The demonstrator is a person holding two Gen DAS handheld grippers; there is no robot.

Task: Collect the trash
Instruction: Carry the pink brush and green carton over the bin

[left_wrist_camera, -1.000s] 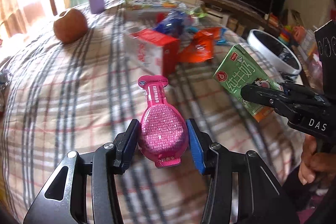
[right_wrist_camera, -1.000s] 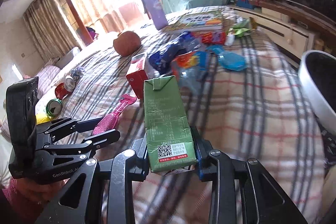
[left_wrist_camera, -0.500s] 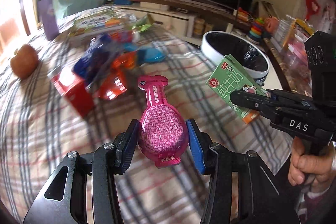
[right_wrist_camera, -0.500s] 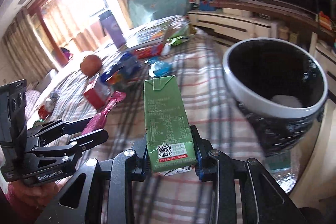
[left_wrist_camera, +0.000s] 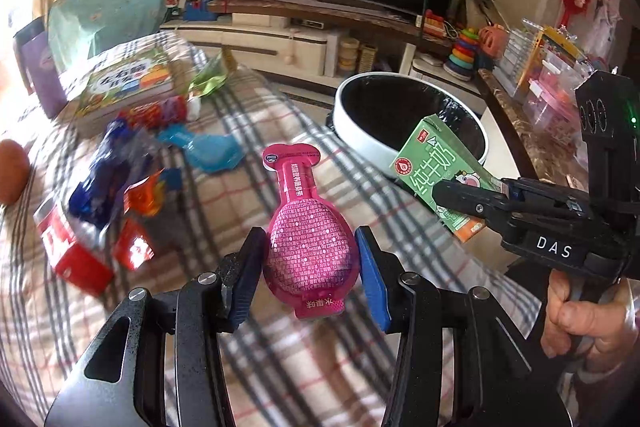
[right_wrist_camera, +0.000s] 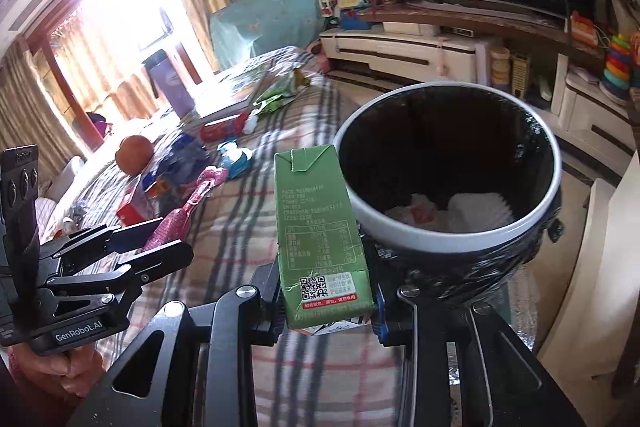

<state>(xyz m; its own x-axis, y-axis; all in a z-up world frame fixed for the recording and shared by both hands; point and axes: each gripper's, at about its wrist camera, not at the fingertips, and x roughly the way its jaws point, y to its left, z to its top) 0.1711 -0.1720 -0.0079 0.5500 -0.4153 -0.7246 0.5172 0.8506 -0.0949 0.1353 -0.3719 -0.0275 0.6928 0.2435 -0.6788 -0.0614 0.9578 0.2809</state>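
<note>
Both tools clamped on trash, beside the bin at the bed's edge.

The left tool (left_wrist_camera: 308, 267) is clamped on a pink, bulb-shaped plastic sachet with a narrow neck (left_wrist_camera: 306, 235), which points forward from between its blue pads. The right tool (right_wrist_camera: 328, 301) is clamped on the lower end of a green rectangular milk carton (right_wrist_camera: 320, 227), standing upright in its grip. Just ahead and to the right of the carton is a round white-rimmed bin with a black liner (right_wrist_camera: 452, 243), white scraps lying inside. Ahead and left of both tools, more wrappers (left_wrist_camera: 120, 171) and a red box (left_wrist_camera: 76, 259) lie on the plaid bedspread (left_wrist_camera: 248, 195).
</note>
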